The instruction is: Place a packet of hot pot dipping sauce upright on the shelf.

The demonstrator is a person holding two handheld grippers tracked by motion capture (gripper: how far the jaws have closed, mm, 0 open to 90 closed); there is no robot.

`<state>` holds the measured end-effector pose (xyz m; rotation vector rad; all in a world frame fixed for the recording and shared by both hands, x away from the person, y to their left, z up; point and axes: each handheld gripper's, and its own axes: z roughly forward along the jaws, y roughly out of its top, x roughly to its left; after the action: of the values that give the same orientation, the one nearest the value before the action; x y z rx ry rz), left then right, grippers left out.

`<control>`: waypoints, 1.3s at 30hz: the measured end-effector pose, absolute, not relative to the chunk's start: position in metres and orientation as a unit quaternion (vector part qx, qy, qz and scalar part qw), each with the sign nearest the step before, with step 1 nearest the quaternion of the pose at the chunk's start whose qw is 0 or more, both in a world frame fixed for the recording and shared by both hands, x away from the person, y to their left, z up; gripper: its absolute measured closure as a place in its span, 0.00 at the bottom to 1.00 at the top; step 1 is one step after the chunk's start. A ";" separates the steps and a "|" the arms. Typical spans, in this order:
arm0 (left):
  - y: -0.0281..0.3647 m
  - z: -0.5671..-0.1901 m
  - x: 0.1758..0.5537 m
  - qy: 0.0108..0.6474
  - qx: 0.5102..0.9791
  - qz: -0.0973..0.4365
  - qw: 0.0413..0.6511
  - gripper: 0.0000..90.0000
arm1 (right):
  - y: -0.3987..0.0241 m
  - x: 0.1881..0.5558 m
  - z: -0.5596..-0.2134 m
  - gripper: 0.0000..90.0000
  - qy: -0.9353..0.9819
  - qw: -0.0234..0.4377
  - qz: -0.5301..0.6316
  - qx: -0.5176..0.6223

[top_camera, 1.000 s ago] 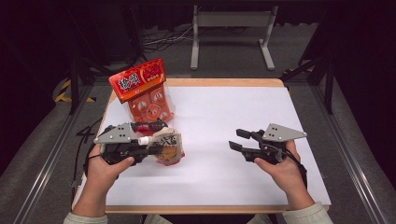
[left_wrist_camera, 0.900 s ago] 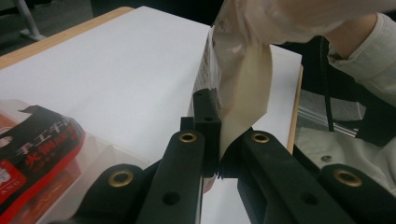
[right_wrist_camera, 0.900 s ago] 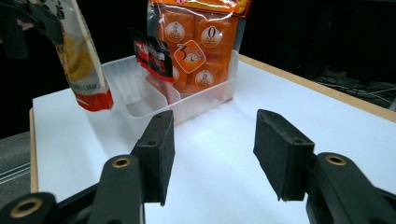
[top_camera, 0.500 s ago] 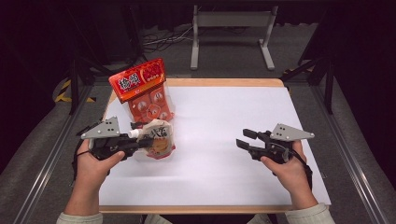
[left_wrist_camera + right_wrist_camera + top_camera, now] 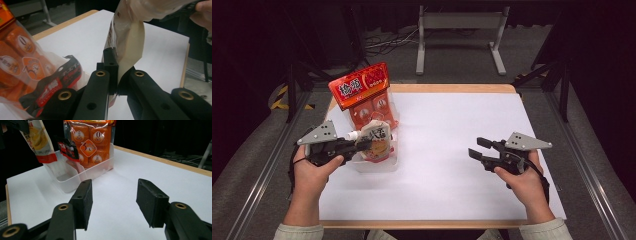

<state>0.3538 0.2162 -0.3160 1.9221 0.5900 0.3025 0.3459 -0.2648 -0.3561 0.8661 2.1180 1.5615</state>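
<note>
White-topped table (image 5: 452, 150): my left gripper (image 5: 354, 145) pinches the cream spouted pouch (image 5: 374, 140) above the clear plastic bin (image 5: 377, 162) at left; a thin edge hold could slip. My right gripper (image 5: 479, 150) idles, jaws spread.

The bench (image 5: 452, 150) is showing a matt white, paper-like top edged in pale wood. On its left part, a clear plastic tray (image 5: 82, 176) is looking smooth and faintly frosted. In it, a glossy orange film pack (image 5: 367, 97) is catching light. The spouted pouch (image 5: 374, 140) is gleaming softly. The hand-held gripper (image 5: 113, 202) pads are looking matt black, slightly rough.
</note>
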 end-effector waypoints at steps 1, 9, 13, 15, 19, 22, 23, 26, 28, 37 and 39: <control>0.217 -0.316 0.354 0.250 0.802 0.130 0.526 0.99 | -0.265 0.346 -0.356 0.53 0.751 0.186 0.554 0.308; 0.220 -0.323 0.359 0.269 0.794 0.155 0.523 0.99 | -0.267 0.347 -0.357 0.53 0.749 0.183 0.554 0.314; 0.221 -0.326 0.361 0.274 0.791 0.161 0.523 0.99 | -0.267 0.347 -0.358 0.53 0.750 0.183 0.554 0.313; 0.221 -0.329 0.363 0.271 0.793 0.160 0.521 0.99 | -0.267 0.347 -0.358 0.53 0.749 0.182 0.555 0.314; 0.219 -0.336 0.368 0.271 0.794 0.156 0.522 0.99 | -0.267 0.347 -0.358 0.53 0.749 0.180 0.555 0.313; 0.219 -0.342 0.372 0.271 0.797 0.152 0.518 0.99 | -0.266 0.347 -0.360 0.53 0.751 0.178 0.554 0.311; 0.219 -0.343 0.373 0.271 0.796 0.152 0.519 0.99 | -0.266 0.347 -0.360 0.53 0.752 0.178 0.554 0.311; 0.220 -0.347 0.375 0.271 0.799 0.145 0.517 0.99 | -0.266 0.348 -0.360 0.53 0.751 0.177 0.554 0.312; 0.221 -0.350 0.377 0.274 0.802 0.130 0.514 0.99 | -0.266 0.348 -0.361 0.53 0.751 0.173 0.555 0.314; 0.222 -0.360 0.381 0.281 0.809 0.118 0.502 0.99 | -0.265 0.350 -0.364 0.53 0.752 0.166 0.555 0.314; 0.223 -0.363 0.381 0.284 0.804 0.107 0.511 0.99 | -0.264 0.351 -0.365 0.53 0.753 0.160 0.555 0.315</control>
<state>0.3806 0.2233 -0.3629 1.9361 0.6841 0.2565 0.3509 -0.2642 -0.3654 0.9003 2.1510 1.5856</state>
